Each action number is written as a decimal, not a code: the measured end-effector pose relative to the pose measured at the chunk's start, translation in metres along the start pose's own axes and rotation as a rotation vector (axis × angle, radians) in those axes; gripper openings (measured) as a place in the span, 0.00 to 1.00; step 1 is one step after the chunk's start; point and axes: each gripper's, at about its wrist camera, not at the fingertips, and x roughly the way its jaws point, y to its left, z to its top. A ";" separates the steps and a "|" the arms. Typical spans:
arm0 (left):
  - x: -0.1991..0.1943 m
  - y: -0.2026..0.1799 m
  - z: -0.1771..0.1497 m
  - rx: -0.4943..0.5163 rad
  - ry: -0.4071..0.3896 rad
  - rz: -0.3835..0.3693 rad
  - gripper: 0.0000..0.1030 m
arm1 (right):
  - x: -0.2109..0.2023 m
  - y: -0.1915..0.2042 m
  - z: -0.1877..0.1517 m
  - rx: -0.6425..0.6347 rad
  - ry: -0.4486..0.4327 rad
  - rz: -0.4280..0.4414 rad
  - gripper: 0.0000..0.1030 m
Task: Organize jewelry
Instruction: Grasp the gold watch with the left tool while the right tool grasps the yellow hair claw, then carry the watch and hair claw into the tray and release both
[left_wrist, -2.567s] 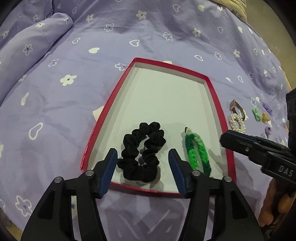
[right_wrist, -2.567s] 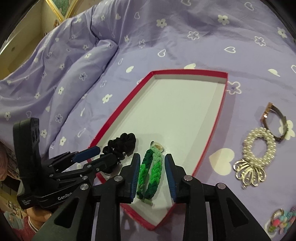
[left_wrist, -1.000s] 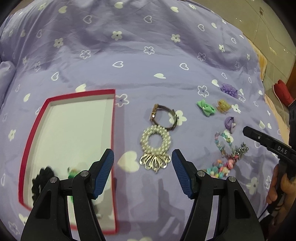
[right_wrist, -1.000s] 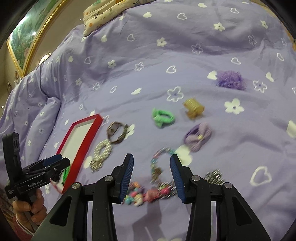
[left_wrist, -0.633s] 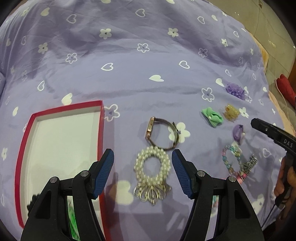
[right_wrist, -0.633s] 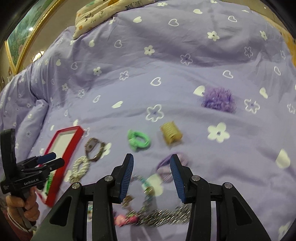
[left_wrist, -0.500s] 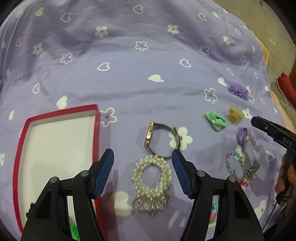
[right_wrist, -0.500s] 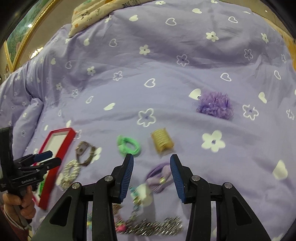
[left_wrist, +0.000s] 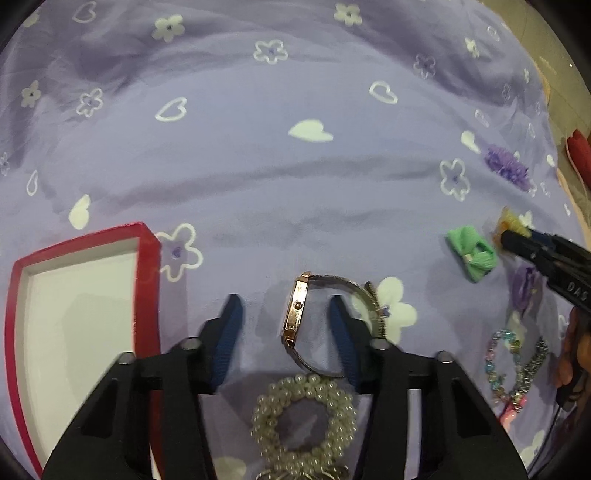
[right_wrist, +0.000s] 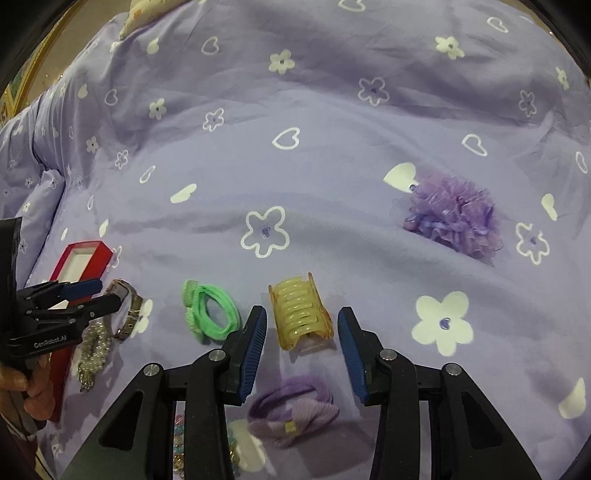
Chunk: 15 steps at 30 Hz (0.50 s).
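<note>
My left gripper (left_wrist: 284, 302) is open, its jaws on either side of a rose-gold wristwatch (left_wrist: 295, 317) lying on the purple bedspread. A pearl ring with a metal charm (left_wrist: 303, 417) lies just below it. The red tray (left_wrist: 147, 280) with a white floor sits at the left. My right gripper (right_wrist: 301, 315) is open around a yellow hair claw (right_wrist: 299, 314). A green hair tie (right_wrist: 210, 314) lies to its left and a purple hair tie (right_wrist: 291, 410) lies beneath the gripper.
A purple fluffy scrunchie (right_wrist: 454, 214) lies at the right. A beaded bracelet with a chain (left_wrist: 513, 365) lies near the other gripper (left_wrist: 546, 258). The green tie (left_wrist: 472, 254) also shows in the left view. The bedspread rises in folds at the far left.
My left gripper moved right, away from the tray, and forward over the watch. My right gripper moved forward past the purple tie until the yellow claw lies between its jaws.
</note>
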 end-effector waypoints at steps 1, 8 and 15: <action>0.003 0.000 0.000 0.002 0.006 -0.005 0.29 | 0.001 -0.001 0.000 0.001 -0.002 -0.001 0.35; -0.003 0.001 -0.001 -0.002 -0.020 -0.041 0.08 | -0.006 -0.002 0.001 0.016 -0.028 0.005 0.25; -0.028 0.010 -0.009 -0.045 -0.071 -0.085 0.06 | -0.035 0.013 0.002 0.035 -0.087 0.073 0.25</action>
